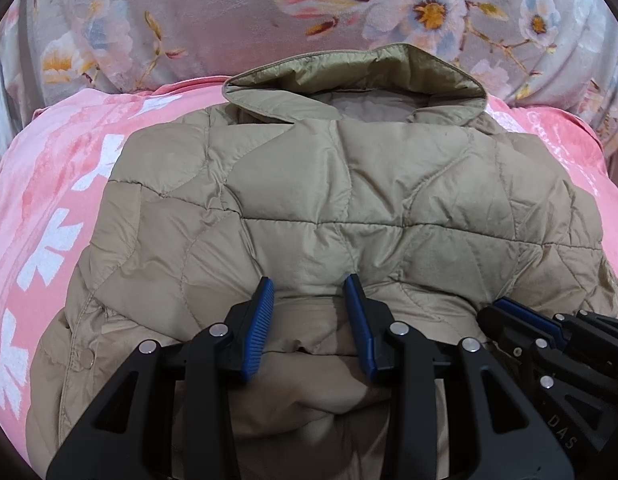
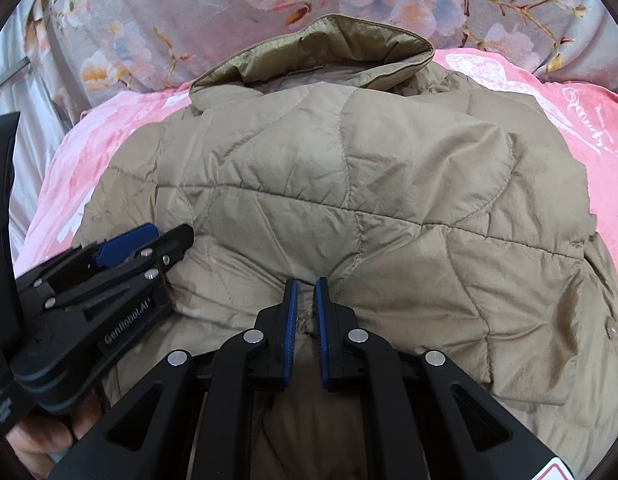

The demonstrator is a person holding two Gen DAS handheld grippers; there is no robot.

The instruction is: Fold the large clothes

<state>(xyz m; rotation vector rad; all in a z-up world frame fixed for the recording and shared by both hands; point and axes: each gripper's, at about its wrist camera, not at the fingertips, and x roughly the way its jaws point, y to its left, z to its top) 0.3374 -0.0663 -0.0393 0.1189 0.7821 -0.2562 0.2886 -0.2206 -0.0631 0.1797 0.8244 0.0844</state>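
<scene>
Tan quilted jacket (image 1: 349,208) folded on a pink blanket (image 1: 49,200), both grippers at its near edge.

The jacket lies on the pink blanket with white flower prints, its collar (image 1: 349,76) standing open at the far end, toward a grey floral blanket (image 1: 189,12) bunched behind it. A snap button shows near the jacket's left hem in the left wrist view. The left gripper (image 1: 309,284) rests over a puffed fold at the near edge, its 2 blue-padded fingers spread apart with fabric bulging between them but not pinched. The right gripper (image 2: 305,282), just beside it, has its 2 fingers drawn close on a thin ridge of the jacket fabric, with a narrow gap still showing between the pads.
</scene>
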